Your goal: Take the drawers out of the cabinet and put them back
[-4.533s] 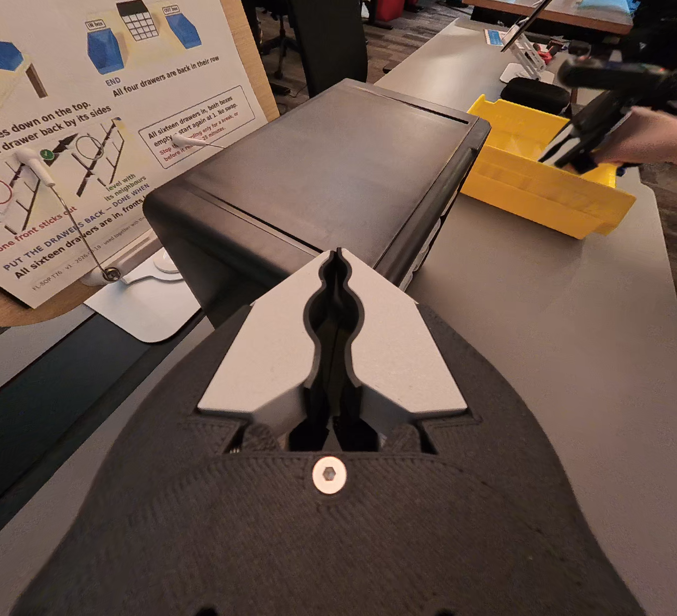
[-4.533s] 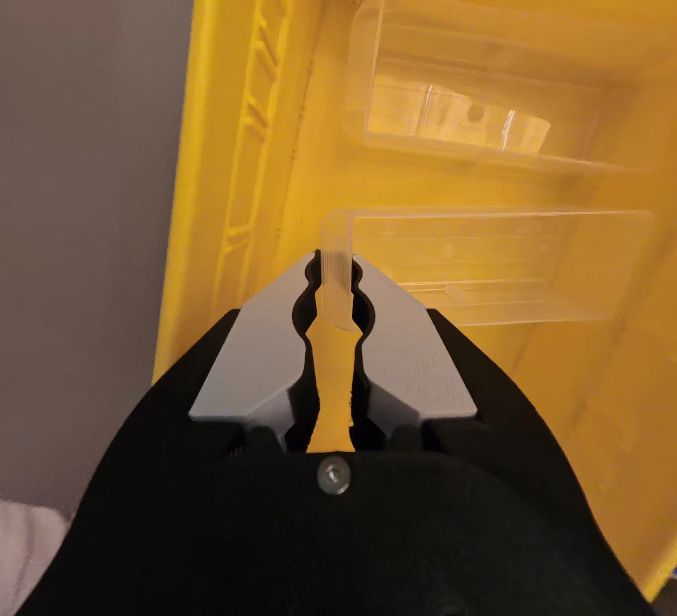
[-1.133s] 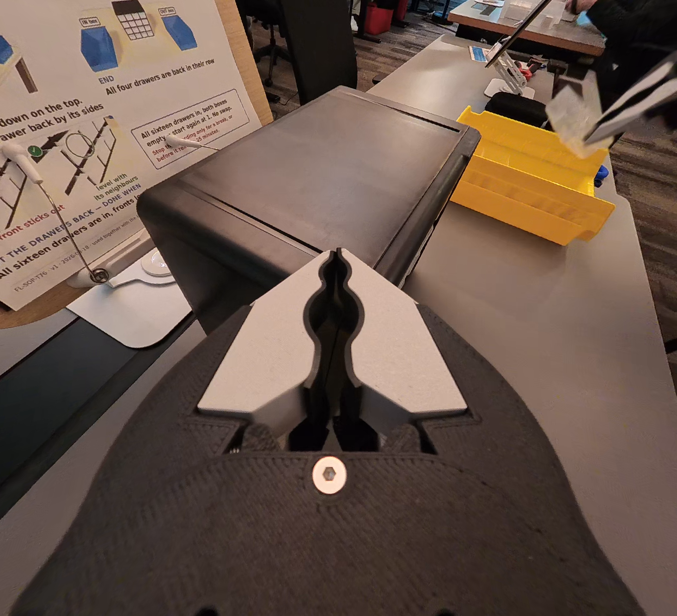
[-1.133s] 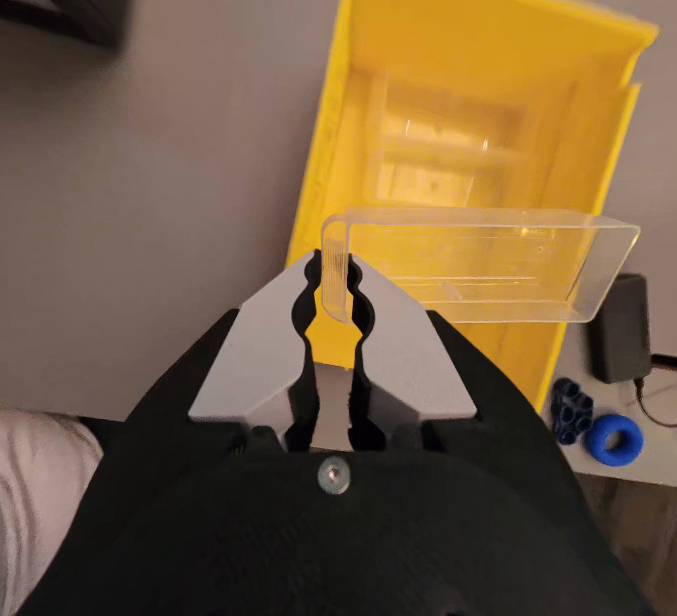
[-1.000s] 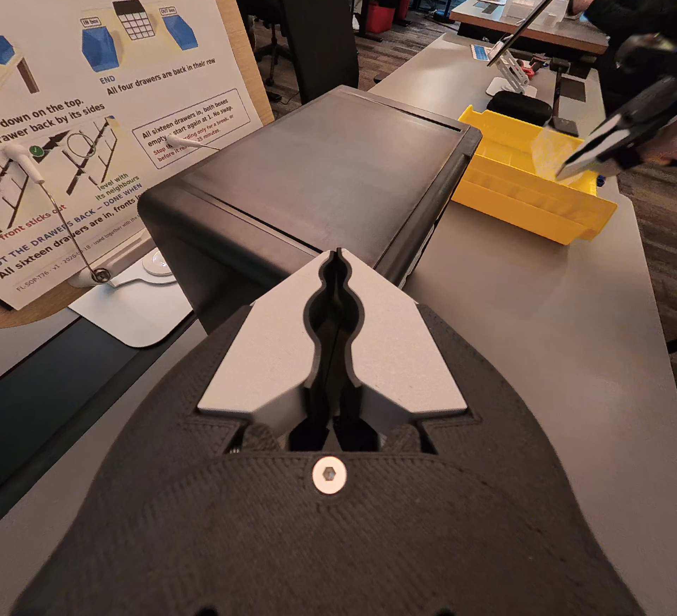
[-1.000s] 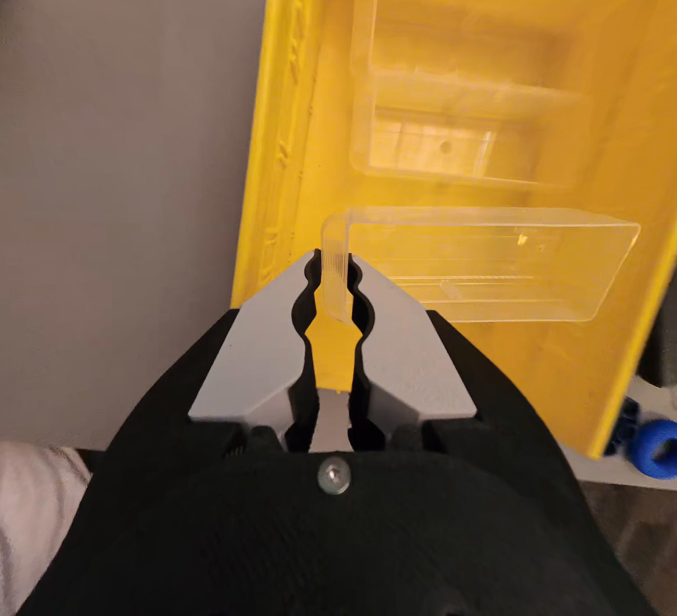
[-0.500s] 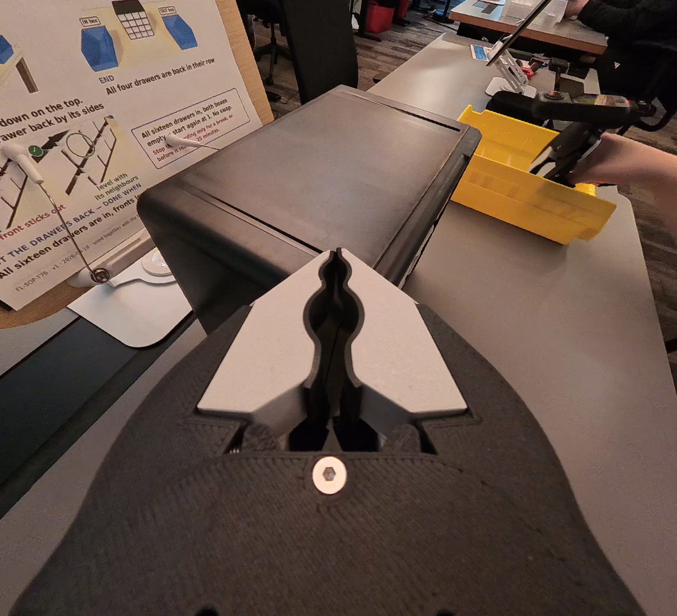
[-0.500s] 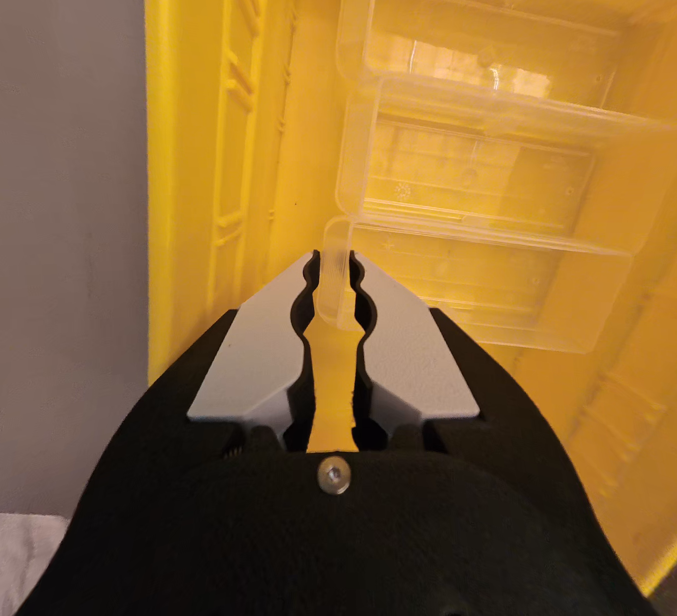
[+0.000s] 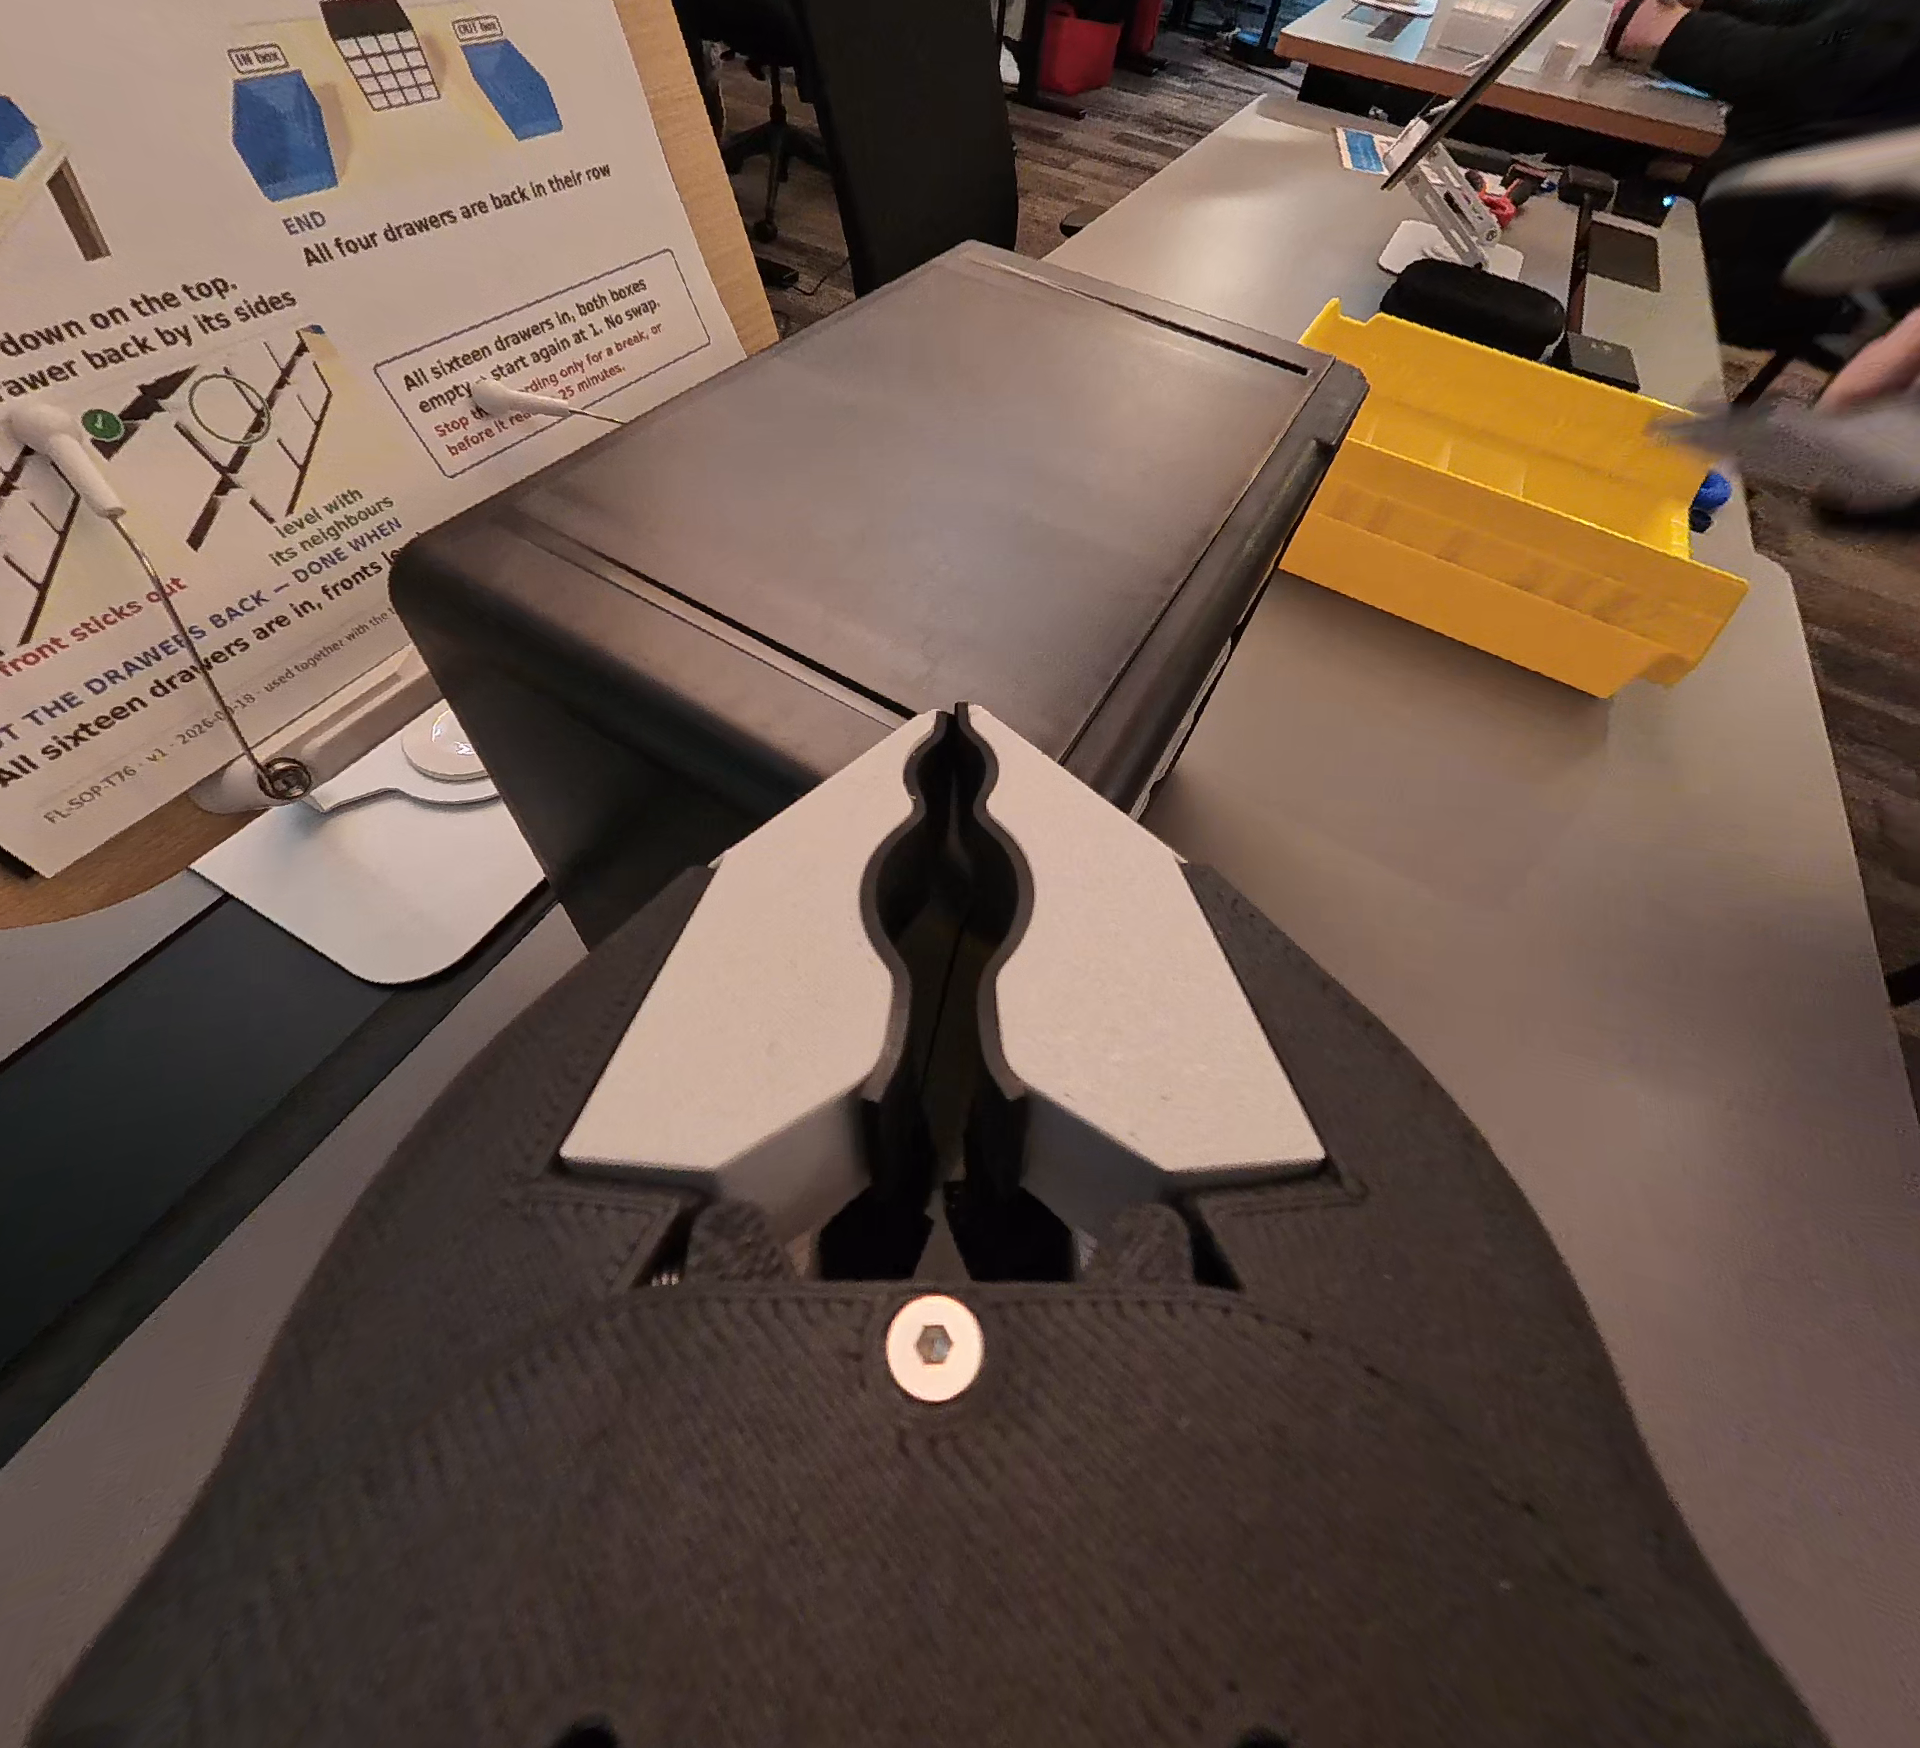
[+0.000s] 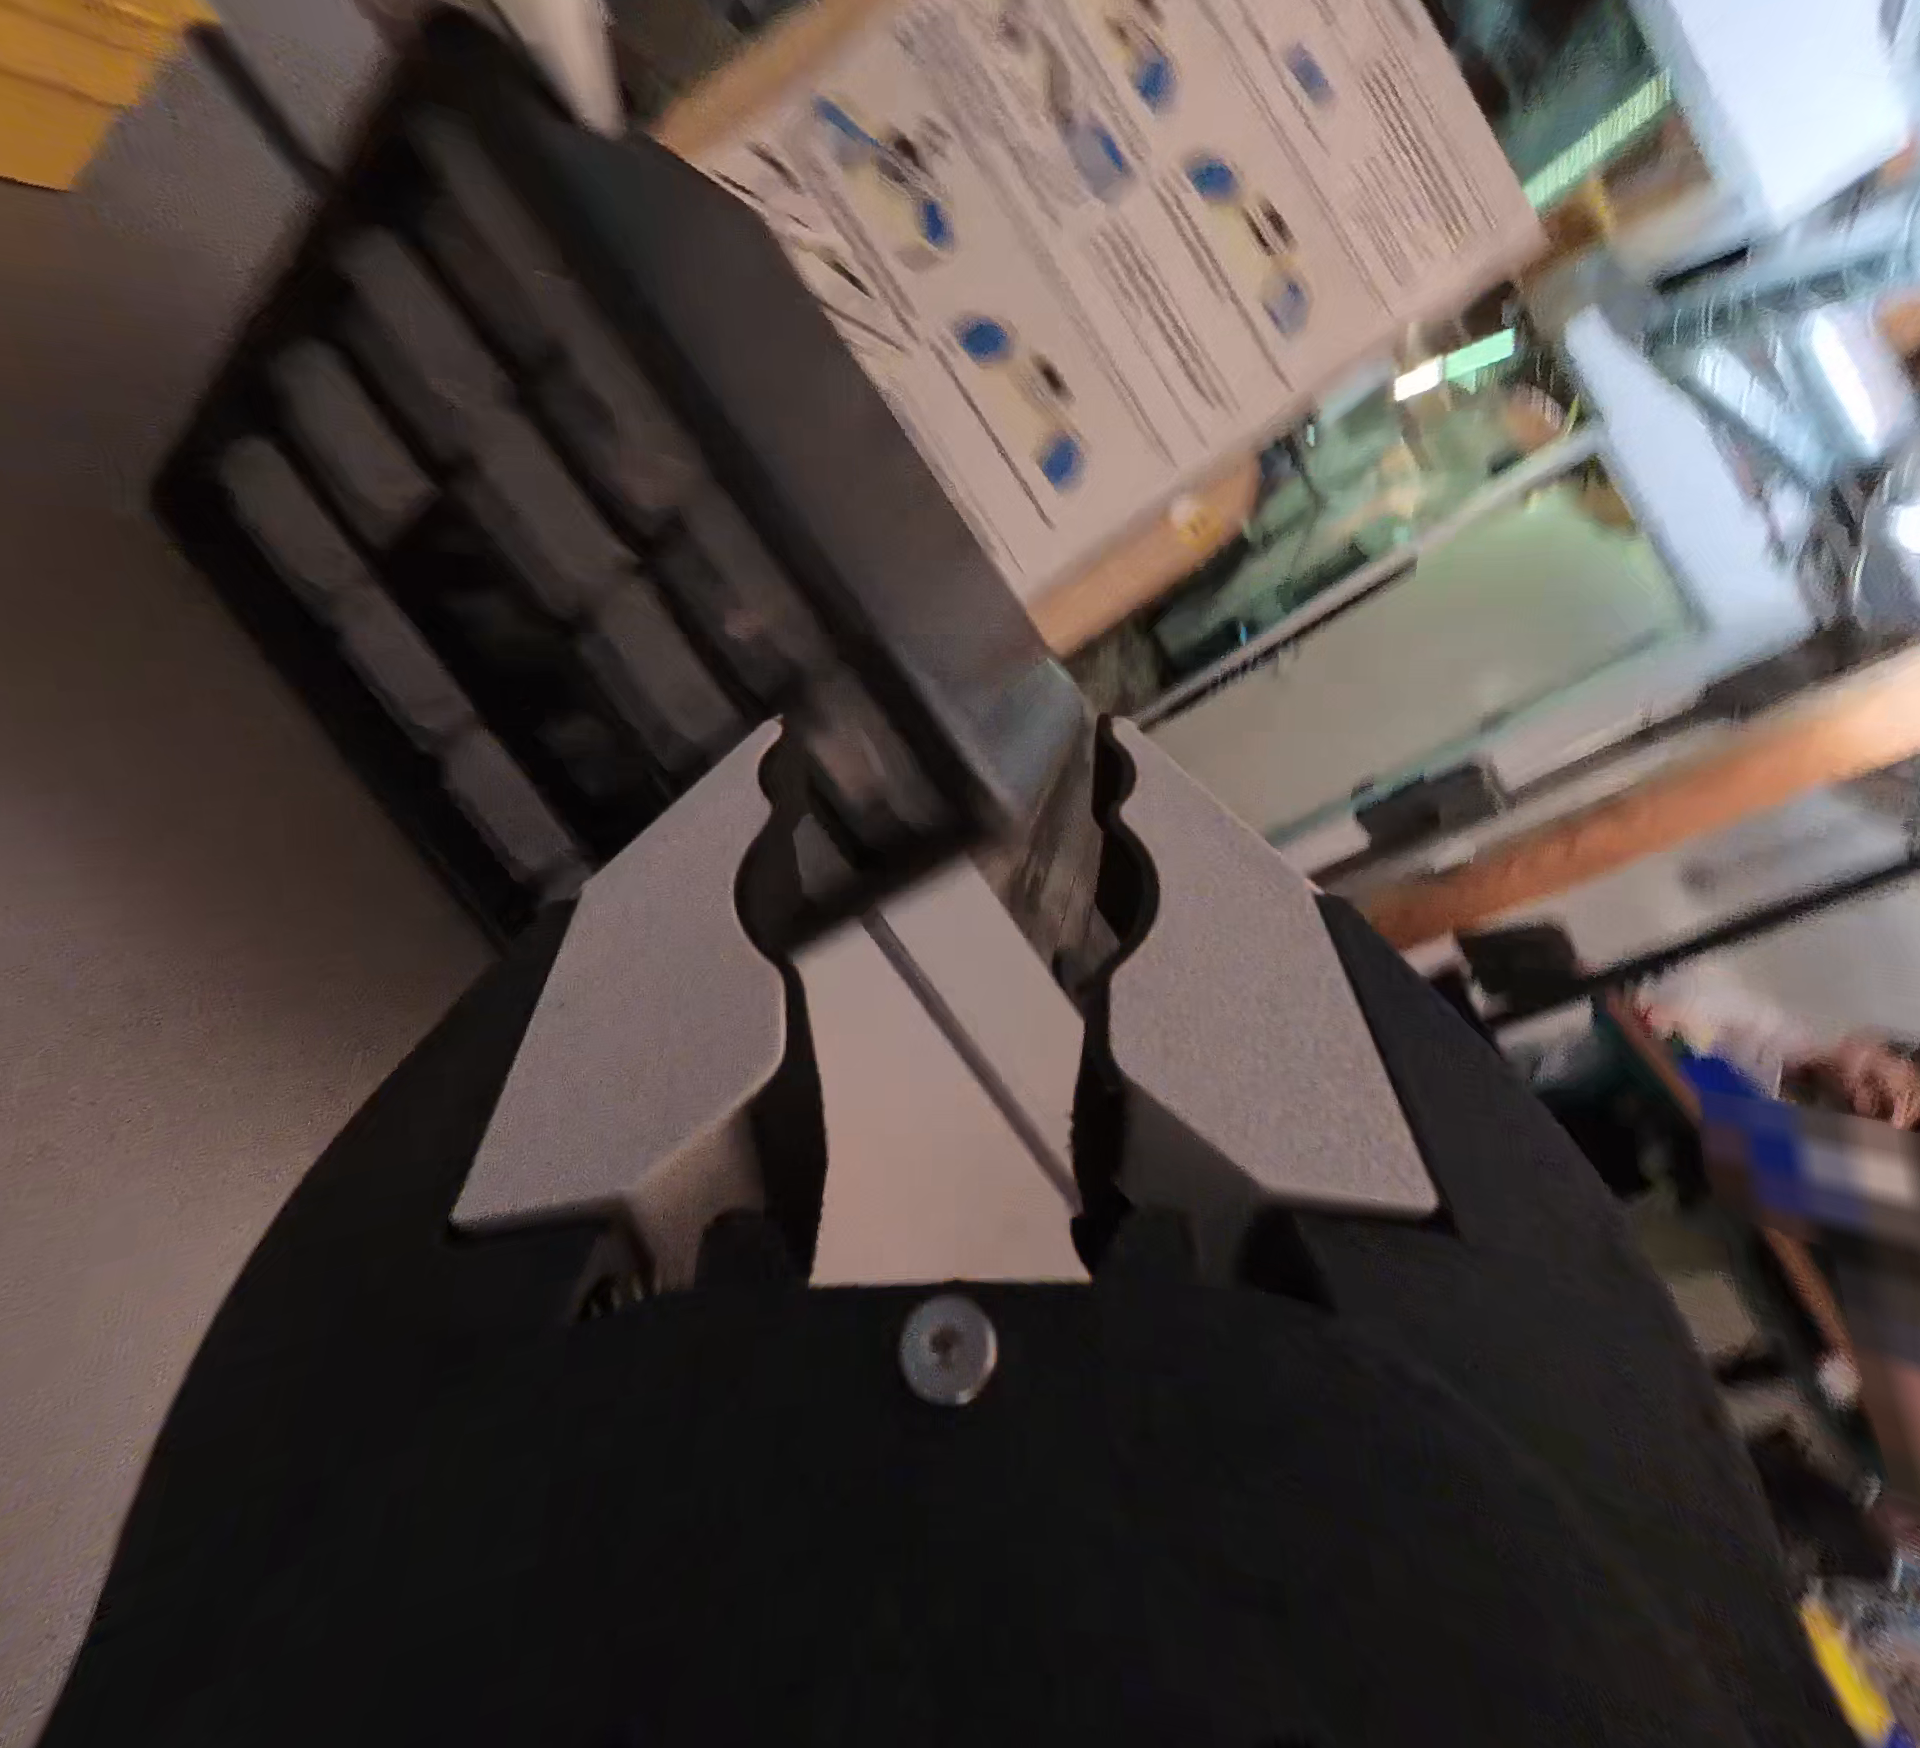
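Note:
The black drawer cabinet (image 9: 935,472) stands on the grey table, seen from behind and above in the left wrist view. My left gripper (image 9: 956,716) is shut and empty, close to the cabinet's near top corner. In the right wrist view the cabinet's front (image 10: 468,503) appears tilted and blurred, with a grid of drawer slots; some look dark. My right gripper (image 10: 940,732) is open and empty, in the air before the cabinet's front. It also shows as a blur (image 9: 1704,436) over the yellow bin (image 9: 1507,555), where clear drawers are faintly visible.
An instruction board (image 9: 312,244) on a white stand is left of the cabinet and also shows in the right wrist view (image 10: 1122,192). A tablet on a stand (image 9: 1455,192) and a black case (image 9: 1475,311) sit behind the bin. Bare table (image 9: 1455,971) lies to my right. The tips of one gripper are about 20 cm away from the tips of the other.
My right gripper let go of the clear drawer in the yellow bin, opened, and swung away toward the cabinet's front. My left gripper has not moved.

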Demonstrator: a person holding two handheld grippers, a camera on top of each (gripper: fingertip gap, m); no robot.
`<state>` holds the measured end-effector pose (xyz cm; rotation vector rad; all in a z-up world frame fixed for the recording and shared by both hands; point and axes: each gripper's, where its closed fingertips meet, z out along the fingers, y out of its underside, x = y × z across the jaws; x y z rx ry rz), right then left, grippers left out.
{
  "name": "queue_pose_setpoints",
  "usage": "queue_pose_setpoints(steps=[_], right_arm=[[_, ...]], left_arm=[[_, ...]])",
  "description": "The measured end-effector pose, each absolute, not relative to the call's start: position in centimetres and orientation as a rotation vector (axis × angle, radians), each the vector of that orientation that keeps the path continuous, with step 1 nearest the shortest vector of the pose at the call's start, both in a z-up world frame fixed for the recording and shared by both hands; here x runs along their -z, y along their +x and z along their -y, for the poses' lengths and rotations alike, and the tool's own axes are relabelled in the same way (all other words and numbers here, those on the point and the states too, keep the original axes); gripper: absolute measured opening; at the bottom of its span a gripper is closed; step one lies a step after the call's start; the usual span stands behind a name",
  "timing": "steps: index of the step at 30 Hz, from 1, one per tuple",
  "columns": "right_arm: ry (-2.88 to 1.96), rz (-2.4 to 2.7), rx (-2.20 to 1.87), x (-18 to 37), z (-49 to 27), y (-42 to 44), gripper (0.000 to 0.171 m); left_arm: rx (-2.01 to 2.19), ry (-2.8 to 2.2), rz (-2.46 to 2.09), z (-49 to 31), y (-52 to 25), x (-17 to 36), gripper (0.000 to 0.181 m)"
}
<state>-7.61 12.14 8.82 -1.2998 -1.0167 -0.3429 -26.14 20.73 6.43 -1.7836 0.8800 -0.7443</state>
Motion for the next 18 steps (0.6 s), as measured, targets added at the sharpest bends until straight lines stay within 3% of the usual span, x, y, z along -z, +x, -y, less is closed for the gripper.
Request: queue_pose_setpoints(steps=[1,8,13,18], right_arm=[[-1.243,1.068,0.361,-7.1,-12.2,-10.7,0.058],[-0.906,1.323,0.59,2.6,-14.4,-24.3,0.041],[-0.9,1.369,0.711,5.2,-17.2,-26.2,0.037],[-0.854,1.385,0.781,5.6,-18.2,-26.4,0.023]], left_arm=[[0.74,-1.785,-0.88,-20.7,-26.1,-6.4,0.0],[0.729,-1.789,-0.883,-20.7,-26.1,-6.4,0.0],[0.742,-1.784,-0.885,-20.7,-26.2,-6.4,0.0],[0.745,-1.783,-0.884,-20.7,-26.2,-6.4,0.0]])
